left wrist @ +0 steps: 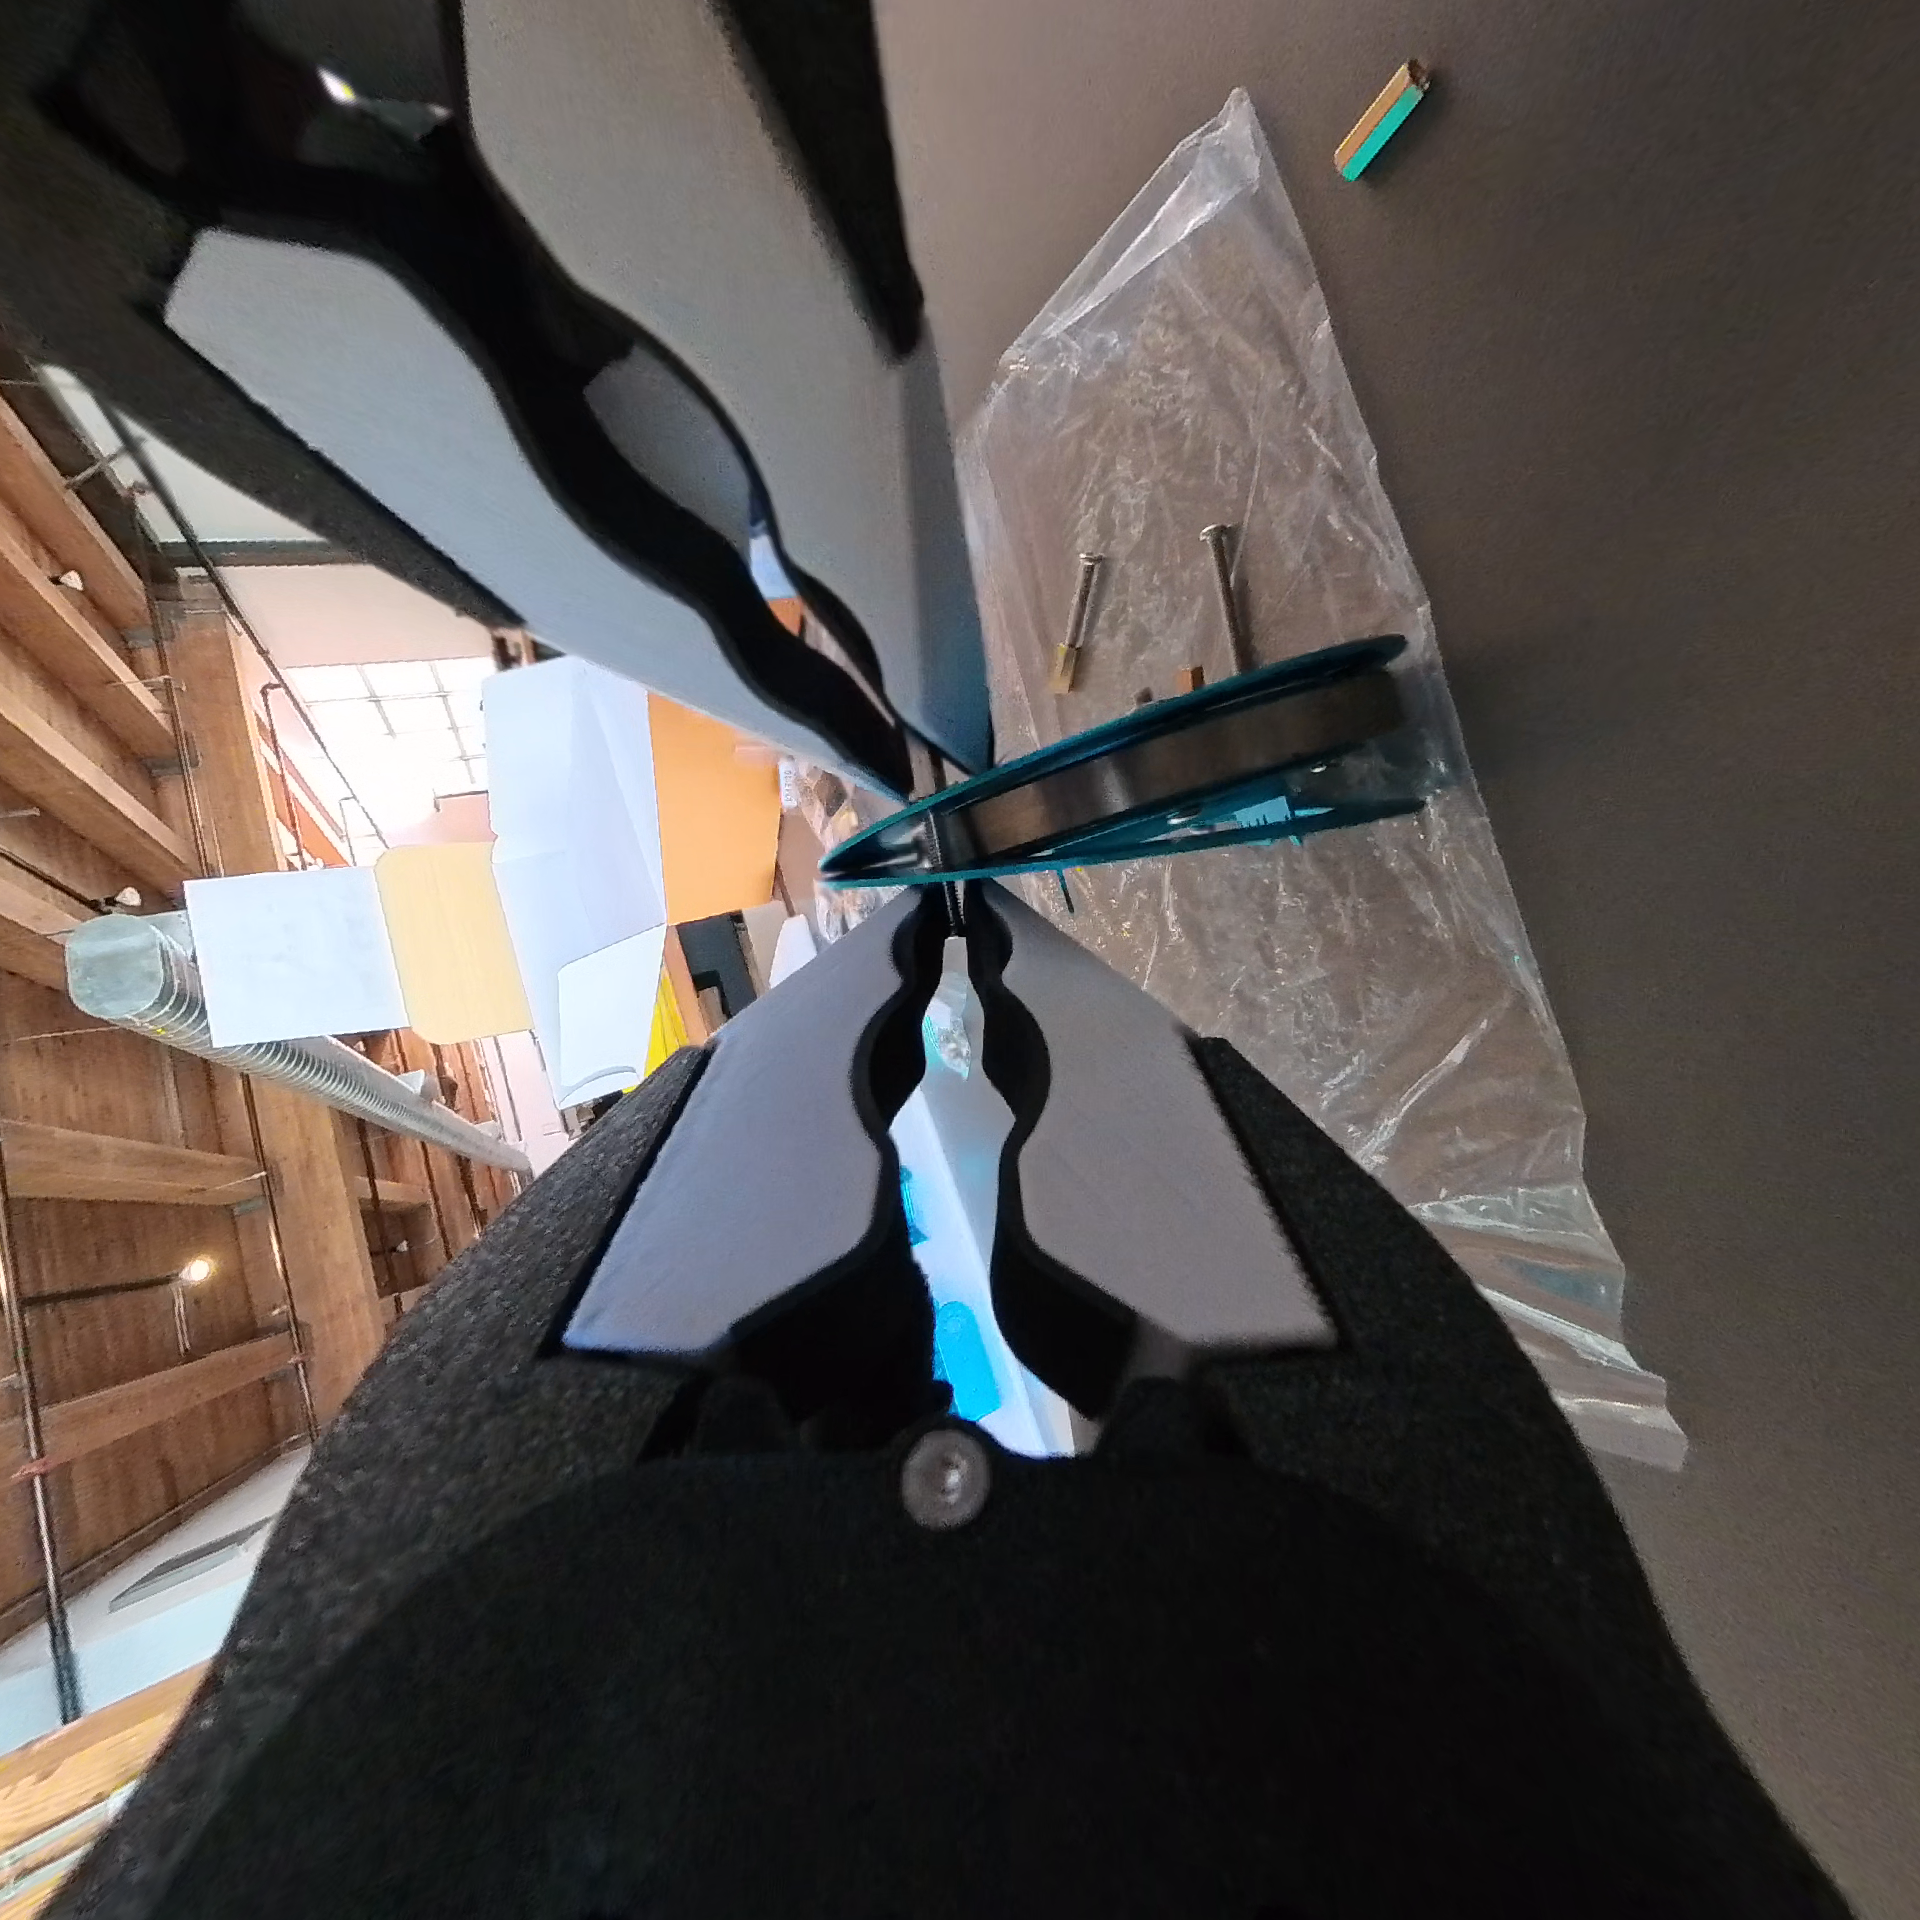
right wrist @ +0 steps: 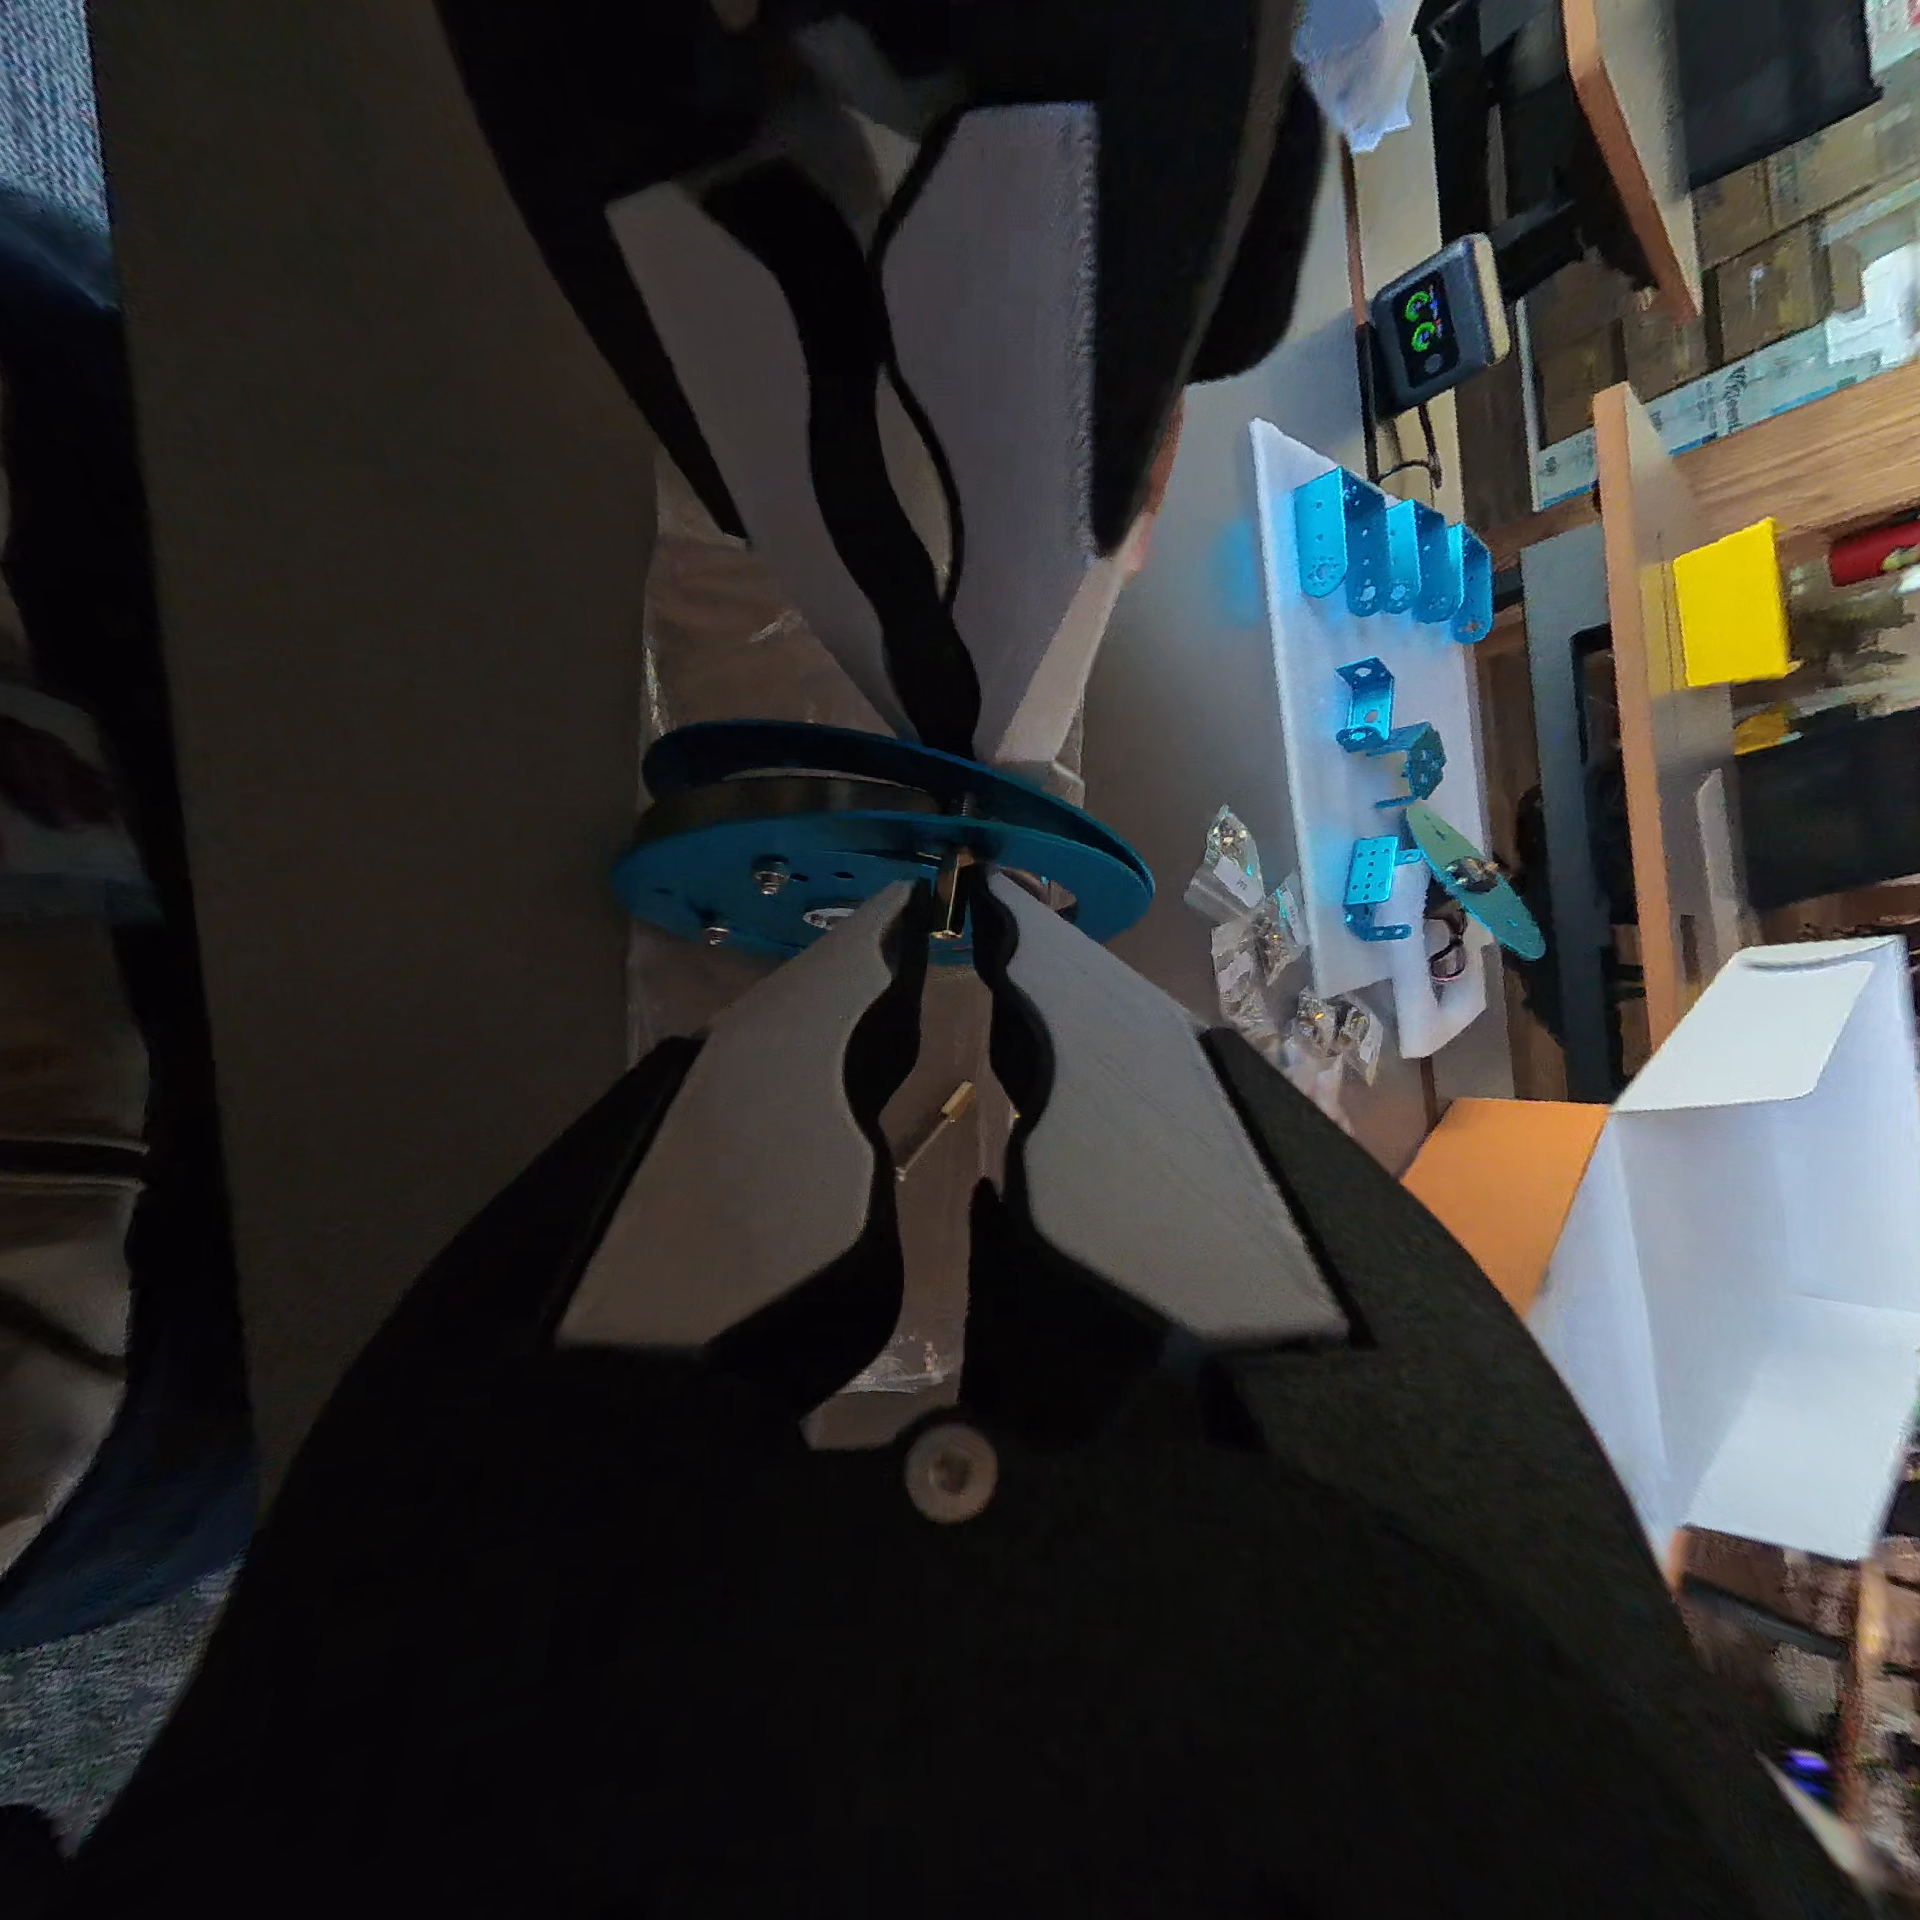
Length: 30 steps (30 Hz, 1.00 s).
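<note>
**A:** Item one, what do I log from the left wrist view alone?

**B:** A clear plastic bag (left wrist: 1299, 790) flat on the dark table (left wrist: 1662, 935), with two long bolts (left wrist: 1226, 592) lying on it, and a small wood-and-teal block (left wrist: 1384, 120) apart on the bare top. I see my left gripper (left wrist: 951, 899) with its jaws drawn together on a thin threaded screw end at the rim of the blue disc assembly (left wrist: 1143, 769), which stands on edge on the bag.

**A:** And the right wrist view?

**B:** A white foam tray (right wrist: 1351, 935) of blue brackets (right wrist: 1392, 566), small hardware bags (right wrist: 1247, 935), an open white box (right wrist: 1756, 1247), and a yellow box (right wrist: 1725, 603) on a shelf. My right gripper (right wrist: 956, 914) is closed on a brass standoff (right wrist: 951, 894) fixed to the near blue plate.

**A:** Pose?

**B:** Both grippers are rolled sideways and meet tip to tip across the disc rim; each shows in the other's view, coming in from the top.
</note>
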{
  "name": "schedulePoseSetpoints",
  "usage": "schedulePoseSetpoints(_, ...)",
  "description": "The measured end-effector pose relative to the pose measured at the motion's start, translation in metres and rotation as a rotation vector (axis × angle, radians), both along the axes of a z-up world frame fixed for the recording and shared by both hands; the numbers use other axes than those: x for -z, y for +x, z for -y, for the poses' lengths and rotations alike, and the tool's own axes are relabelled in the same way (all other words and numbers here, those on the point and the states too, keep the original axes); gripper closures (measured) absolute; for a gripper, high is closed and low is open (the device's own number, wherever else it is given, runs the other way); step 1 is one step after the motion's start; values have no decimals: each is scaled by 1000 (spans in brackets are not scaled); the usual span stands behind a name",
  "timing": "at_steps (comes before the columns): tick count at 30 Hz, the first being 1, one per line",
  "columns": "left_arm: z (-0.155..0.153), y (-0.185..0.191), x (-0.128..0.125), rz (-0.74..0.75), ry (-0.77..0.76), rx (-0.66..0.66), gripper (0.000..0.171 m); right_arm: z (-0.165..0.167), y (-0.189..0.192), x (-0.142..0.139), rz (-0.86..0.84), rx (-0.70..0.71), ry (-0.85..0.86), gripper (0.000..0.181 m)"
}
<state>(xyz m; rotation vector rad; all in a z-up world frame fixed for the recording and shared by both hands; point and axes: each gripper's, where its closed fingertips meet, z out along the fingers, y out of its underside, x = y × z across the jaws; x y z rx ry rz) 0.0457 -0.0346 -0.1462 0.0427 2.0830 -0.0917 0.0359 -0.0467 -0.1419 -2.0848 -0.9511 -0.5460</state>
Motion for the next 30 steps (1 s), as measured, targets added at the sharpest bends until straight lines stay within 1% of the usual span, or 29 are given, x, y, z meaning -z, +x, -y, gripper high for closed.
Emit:
schedulePoseSetpoints(3,0,0,0,3,-1,-3,170,-1,1,1,-184,52,-55,177)
schedulePoseSetpoints(6,0,0,0,7,2,-1,170,0,-2,2,-438,98,-120,177)
schedulePoseSetpoints(11,3,-2,2,6,0,12,170,6,-11,3,-1072,194,-348,178)
schedulePoseSetpoints(14,6,-2,2,3,-9,17,170,10,-16,1,-1440,218,-513,177)
schedulePoseSetpoints(15,6,-3,2,0,-16,16,170,11,-17,0,-1539,219,-553,177)
schedulePoseSetpoints(16,6,-3,2,-7,-32,14,170,10,-17,0,-1592,211,-571,177)
schedulePoseSetpoints(17,6,-3,2,-12,-57,15,169,10,-17,0,-1592,198,-570,177)
schedulePoseSetpoints(18,5,-3,2,-20,-90,9,169,9,-17,1,-1556,191,-556,177)
schedulePoseSetpoints(21,2,-4,3,-69,-210,-44,168,6,-18,2,-1401,179,-505,176)
schedulePoseSetpoints(23,-5,-3,6,-68,-226,-84,166,4,-19,2,-1355,179,-494,176)
schedulePoseSetpoints(25,-13,-1,10,-51,-210,-129,155,5,-20,2,-1349,176,-501,176)
schedulePoseSetpoints(28,-13,-2,7,-18,-239,-153,148,3,-20,3,-1364,188,-501,176)
schedulePoseSetpoints(30,-14,-2,5,14,-229,-174,147,2,-19,3,-1370,190,-500,176)
